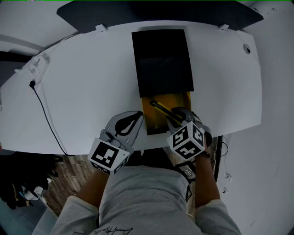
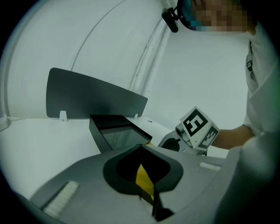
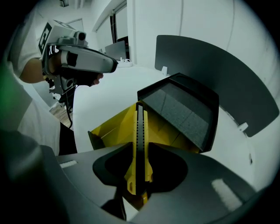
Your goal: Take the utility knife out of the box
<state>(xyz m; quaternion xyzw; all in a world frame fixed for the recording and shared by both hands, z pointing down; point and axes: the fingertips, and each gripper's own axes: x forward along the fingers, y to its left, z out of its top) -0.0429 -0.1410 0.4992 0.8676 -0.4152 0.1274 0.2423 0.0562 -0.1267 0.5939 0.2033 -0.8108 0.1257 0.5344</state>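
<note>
A black box sleeve (image 1: 163, 62) lies in the middle of the white table, with its yellow inner tray (image 1: 154, 117) slid out toward me. The yellow-and-black utility knife (image 3: 140, 144) stands between the jaws of my right gripper (image 3: 139, 175), which is shut on it and holds it tilted above the tray (image 3: 111, 129). In the head view the knife (image 1: 161, 107) sticks out ahead of the right gripper (image 1: 177, 118). My left gripper (image 1: 135, 120) sits at the tray's left side, its jaws (image 2: 146, 192) shut on the tray's yellow wall (image 2: 142, 175).
A dark curved partition panel (image 1: 156, 13) stands behind the table (image 1: 82, 82). A black cable (image 1: 43, 110) runs across the table's left part and over its front edge. The tray reaches close to the table's near edge, with my legs just below.
</note>
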